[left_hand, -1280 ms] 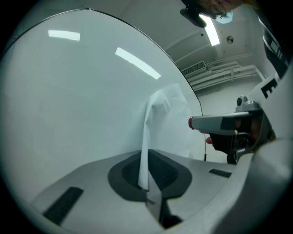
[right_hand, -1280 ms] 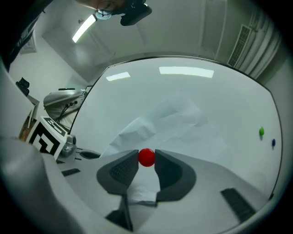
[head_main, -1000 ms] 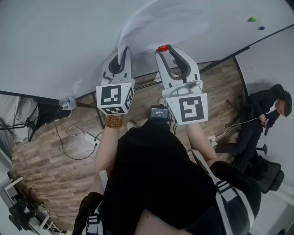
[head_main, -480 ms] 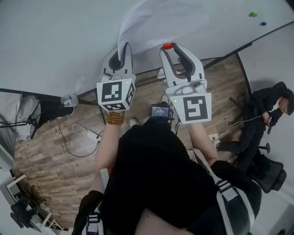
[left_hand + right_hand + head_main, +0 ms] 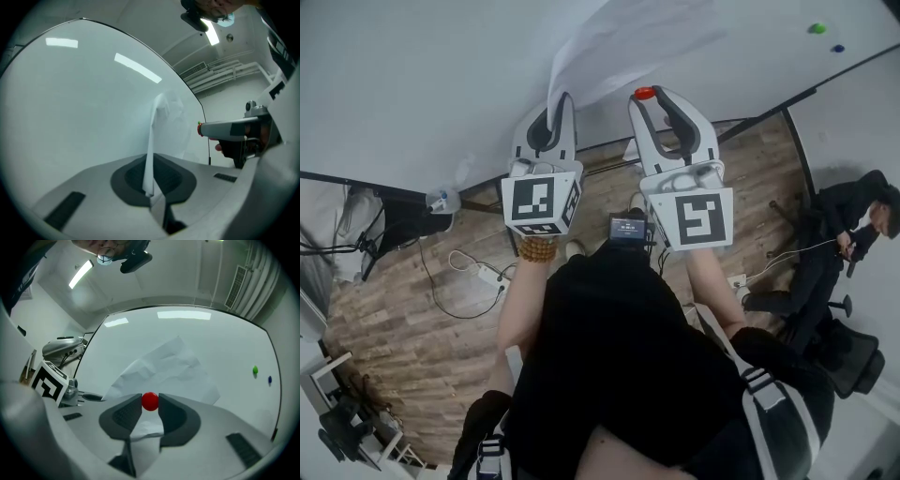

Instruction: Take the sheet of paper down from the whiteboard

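Hanging at the whiteboard (image 5: 412, 84): 1 sheet (image 5: 619, 47), white and creased. Most of it lies near the board face, and its lower left edge stands out from the board, towards the person.

Grippers: 2.
- Left gripper (image 5: 151, 187) is clenched on that lower edge. The left gripper view shows the sheet edge-on, running up from between the closed pads.
- Right gripper (image 5: 150, 401) is just beside it, pinching the red magnet (image 5: 150, 401) between its jaw tips, with the sheet behind and below. I can't tell whether the magnet touches the sheet or the board.

Magnets: 3. Red is in the right jaws. Green (image 5: 817, 28) and blue (image 5: 836, 48) sit close together on bare board, well right of the sheet.

Surface: a white glossy board with a thin dark frame, reflecting the ceiling lights. It stands on dark legs.

Room:
- Wood-plank floor (image 5: 422, 319).
- 1 power strip (image 5: 487, 274) with loose cables, under the board at left.
- 1 seated person (image 5: 844, 234) in dark clothes at far right, with an office chair (image 5: 848, 352) near them.
- White ceiling with strip lights and pipe runs (image 5: 225, 72).

The wearer is in black, with a bead bracelet (image 5: 536, 248) on the left wrist.
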A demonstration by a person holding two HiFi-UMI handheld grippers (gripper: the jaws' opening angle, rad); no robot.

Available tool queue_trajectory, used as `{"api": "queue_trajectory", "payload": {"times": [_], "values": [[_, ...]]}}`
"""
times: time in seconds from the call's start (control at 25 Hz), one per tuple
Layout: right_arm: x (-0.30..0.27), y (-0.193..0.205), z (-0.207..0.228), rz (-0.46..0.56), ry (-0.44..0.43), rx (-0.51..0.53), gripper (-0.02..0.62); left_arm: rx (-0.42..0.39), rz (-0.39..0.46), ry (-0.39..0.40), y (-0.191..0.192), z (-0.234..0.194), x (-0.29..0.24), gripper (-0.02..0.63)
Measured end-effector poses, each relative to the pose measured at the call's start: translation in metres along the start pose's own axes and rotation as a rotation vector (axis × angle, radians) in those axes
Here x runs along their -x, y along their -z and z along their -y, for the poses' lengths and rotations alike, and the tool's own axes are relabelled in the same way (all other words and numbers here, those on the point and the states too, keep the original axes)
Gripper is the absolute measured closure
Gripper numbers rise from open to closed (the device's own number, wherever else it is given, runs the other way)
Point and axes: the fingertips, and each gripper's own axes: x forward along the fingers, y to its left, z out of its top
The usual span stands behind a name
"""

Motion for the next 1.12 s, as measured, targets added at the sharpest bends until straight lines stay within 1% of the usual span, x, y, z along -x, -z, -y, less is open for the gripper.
{"api": "queue_trajectory", "payload": {"times": [0.28,0.48,0.76,0.92,1.12], "values": [[0.013,0.001,-0.001,-0.011,-0.017,0.014,0.488,-0.006,0.019,-0.038,-0.012,0.009,0.023,0.594],[0.016,0.001,-0.01,-0.007,-0.039,0.019,0.488,0.004,0.004,-0.118,-0.015,0.006,0.045,0.595],[0.014,0.005,-0.041,-0.005,-0.084,0.013,0.488,0.008,0.008,-0.195,-0.019,-0.01,0.077,0.594],[0.014,-0.001,-0.06,0.032,-0.098,-0.013,0.488,-0.03,-0.003,-0.255,-0.021,-0.022,0.096,0.595],[0.019,0.002,-0.078,0.039,-0.109,-0.013,0.488,-0.12,-0.051,-0.314,-0.018,-0.027,0.118,0.594]]}}
